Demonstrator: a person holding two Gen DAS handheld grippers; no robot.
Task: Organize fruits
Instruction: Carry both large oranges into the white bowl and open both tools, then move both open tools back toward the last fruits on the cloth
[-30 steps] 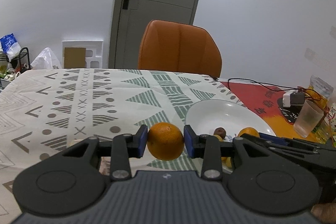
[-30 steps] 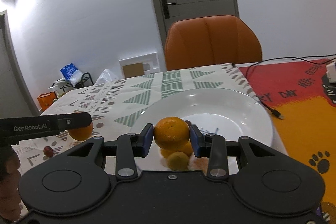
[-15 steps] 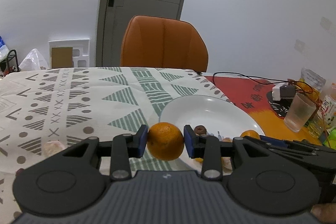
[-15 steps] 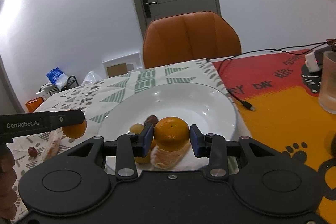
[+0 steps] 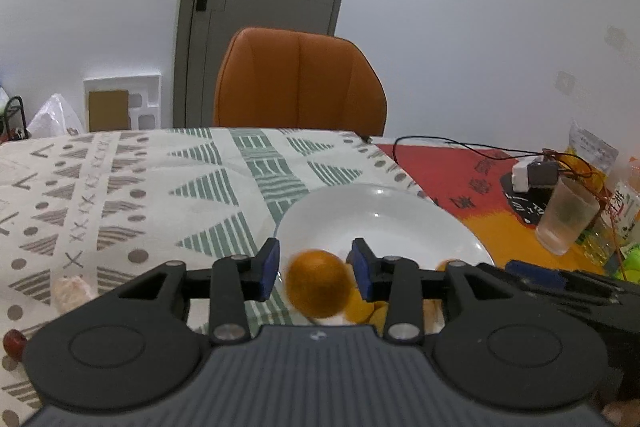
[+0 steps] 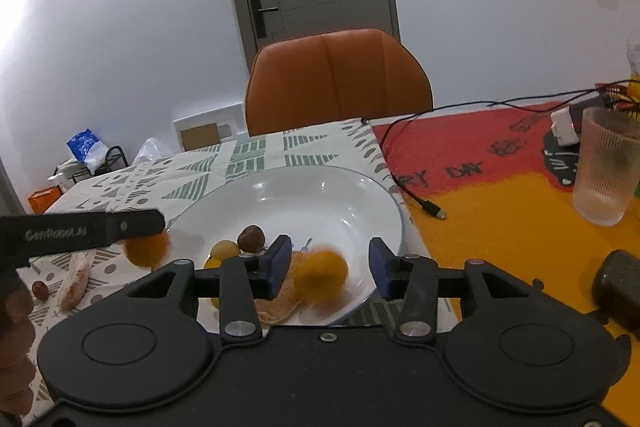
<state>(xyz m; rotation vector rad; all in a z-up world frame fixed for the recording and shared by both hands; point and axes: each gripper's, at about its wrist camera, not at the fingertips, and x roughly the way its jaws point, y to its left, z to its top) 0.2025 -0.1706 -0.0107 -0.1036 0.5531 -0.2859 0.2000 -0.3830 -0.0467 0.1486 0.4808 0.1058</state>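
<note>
oranges (image 5: 318, 283) (image 6: 323, 273) loose between spread fingers (image 5: 269, 269), over plate (image 6: 320, 187)

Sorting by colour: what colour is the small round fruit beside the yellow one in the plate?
Dark reddish-brown fruit, clearest in the right wrist view.

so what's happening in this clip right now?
A person holding two grippers is moving fruit to the white plate. Both grippers are open: the left gripper has an orange loose and blurred between its fingers at the plate's near edge, and the right gripper has a second orange blurred over the plate. A peeled segment and a date lie on the cloth.
</note>
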